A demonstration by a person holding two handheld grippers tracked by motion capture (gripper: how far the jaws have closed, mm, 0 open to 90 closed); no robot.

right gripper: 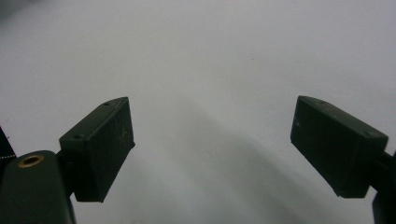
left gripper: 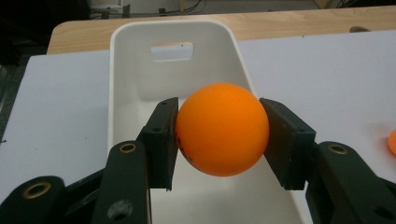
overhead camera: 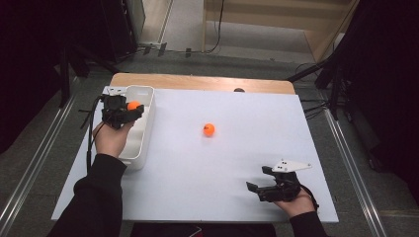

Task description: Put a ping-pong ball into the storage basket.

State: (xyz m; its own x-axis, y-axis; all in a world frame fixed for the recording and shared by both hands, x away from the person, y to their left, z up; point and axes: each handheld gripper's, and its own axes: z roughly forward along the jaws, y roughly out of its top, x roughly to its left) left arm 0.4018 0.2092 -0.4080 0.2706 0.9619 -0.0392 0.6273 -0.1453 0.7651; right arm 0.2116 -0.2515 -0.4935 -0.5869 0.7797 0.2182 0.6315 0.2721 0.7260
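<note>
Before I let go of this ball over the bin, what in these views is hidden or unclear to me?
- White bin, high view: the left gripper and hand cover part of its floor.
- Bin floor, left gripper view: the held orange ball and jaws block the near part.
- Second orange ball, left gripper view: cut by the right edge.
- Small dark object at the table's far edge, high view: too small to identify.

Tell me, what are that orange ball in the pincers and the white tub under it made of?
Orange ball: probably light plastic, matte; its surface is smooth and even, with a soft glow and no sharp glare. White tub: looks like moulded plastic, smooth and slightly satin, with rounded corners and a cut-out handle slot.
</note>
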